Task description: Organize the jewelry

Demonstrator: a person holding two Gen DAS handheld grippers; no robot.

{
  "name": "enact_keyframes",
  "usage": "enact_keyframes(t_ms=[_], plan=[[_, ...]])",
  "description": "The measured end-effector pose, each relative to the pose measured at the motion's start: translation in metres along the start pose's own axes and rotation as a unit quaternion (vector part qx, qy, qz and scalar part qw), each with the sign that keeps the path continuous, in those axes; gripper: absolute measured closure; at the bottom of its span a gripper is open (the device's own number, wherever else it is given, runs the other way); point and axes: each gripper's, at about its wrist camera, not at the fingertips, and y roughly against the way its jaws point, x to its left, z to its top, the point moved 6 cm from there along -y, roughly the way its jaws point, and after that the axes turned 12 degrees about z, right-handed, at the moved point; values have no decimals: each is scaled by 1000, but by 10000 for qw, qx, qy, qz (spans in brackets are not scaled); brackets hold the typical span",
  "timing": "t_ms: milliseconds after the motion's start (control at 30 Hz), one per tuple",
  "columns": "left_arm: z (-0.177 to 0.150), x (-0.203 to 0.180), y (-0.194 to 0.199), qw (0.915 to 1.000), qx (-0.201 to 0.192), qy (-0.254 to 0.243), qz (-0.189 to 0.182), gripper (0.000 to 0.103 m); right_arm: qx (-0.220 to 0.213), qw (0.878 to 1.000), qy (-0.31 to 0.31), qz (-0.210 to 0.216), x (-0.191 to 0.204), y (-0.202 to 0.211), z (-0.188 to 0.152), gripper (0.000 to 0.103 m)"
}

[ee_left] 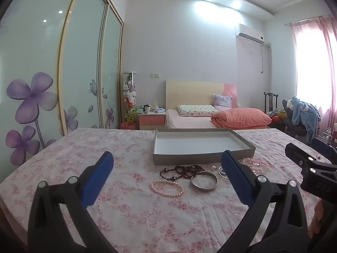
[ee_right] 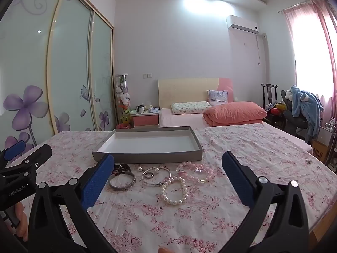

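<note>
**Loose jewelry waits in front of an empty tray, both grippers wide**

The jewelry lies in a small group on the flowered cloth, just in front of the grey tray, which has nothing inside. From the right wrist view I see a white pearl bracelet, pink beads, a thin silver bangle with a ring inside it, a wide metal bangle and a dark bead string partly behind a blue pad.

The left gripper and the right gripper are both spread fully and hold nothing; they hover near the group, slightly tilted down.

What could go wrong, in my judgement:
- The pieces lie close or touching. A pinch on one bangle may drag its neighbour, or the ring inside the thin bangle.
- The bead strings are limp, so they may slip from the pads or hang and catch the tray wall.
- The bangles and the ring lie flat on soft cloth, so the pads may grab cloth and pull wrinkles under the group.
- Round pearls and the ring can roll away.
- One small object lies well apart on the right and is easy to forget.

Readable writing: "GenRobot.AI" on the left gripper's body in the right wrist view, and "MUJI" on a cardboard box at the far right.
</note>
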Motion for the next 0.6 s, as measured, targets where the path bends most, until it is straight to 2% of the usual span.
enact_keyframes(t_ms=[600], plan=[[0,0,0,10000,0,17,3,4,25,10000,-3,2,-2,0,0,2]])
